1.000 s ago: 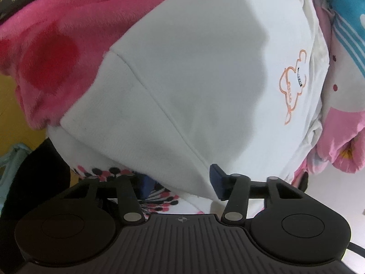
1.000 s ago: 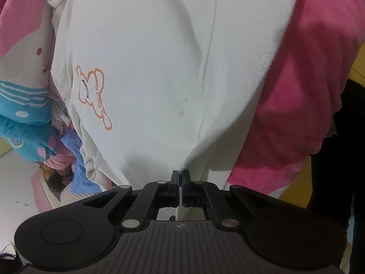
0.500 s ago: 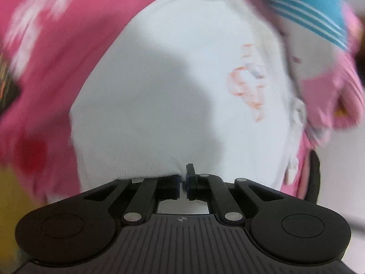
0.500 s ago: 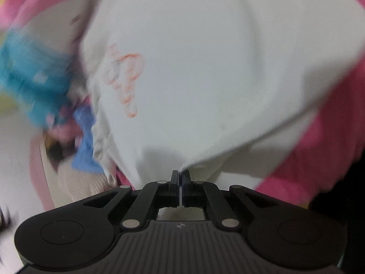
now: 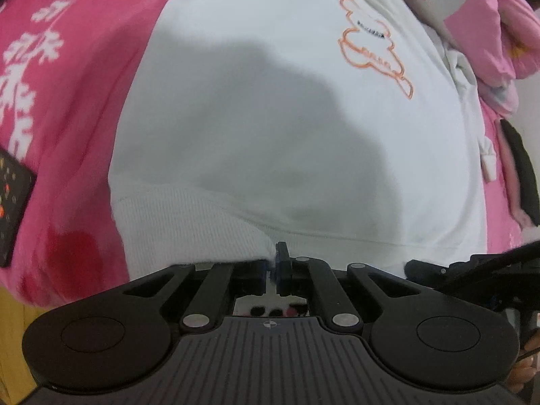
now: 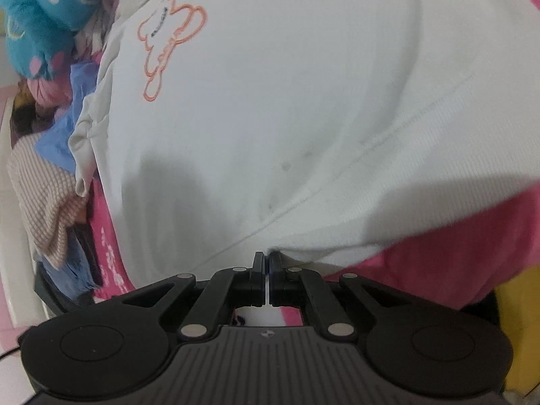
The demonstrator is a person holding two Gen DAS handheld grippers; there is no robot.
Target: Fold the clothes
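1. White cotton fills both wrist views: the white sweatshirt (image 5: 270,128) lies spread on the pink blanket (image 5: 77,108), its ribbed hem nearest your hands and its orange outline print (image 5: 371,47) toward the far side.
2. Your left gripper (image 5: 272,265) is clamped on the ribbed hem, a small tuft of white fabric bunched up between the dark blue pads.
3. Your right gripper (image 6: 267,263) is likewise closed on the hem, pinching the fabric's edge just where the seam between rib and body runs down to the jaws.
4. A grey shadow falls across the middle of the sweatshirt in the left view and over its lower left part in the right view.
5. The blanket shows white characters (image 5: 23,67) beside the garment and a darker red patch (image 5: 72,256) near the blanket's near edge.
6. A dark device with small orange lights (image 5: 13,209) rests on the blanket, apart from the sweatshirt.
7. Beyond the printed side lies a heap of other laundry: a blue plush piece with pale dots (image 6: 44,23), a blue cloth (image 6: 64,135) and a beige checked cloth (image 6: 44,195).
8. A black strap (image 5: 519,172) lies on the pink beside the sweatshirt's side edge.
9. Your other gripper's black frame (image 5: 472,266) pokes into the left view's lower right.
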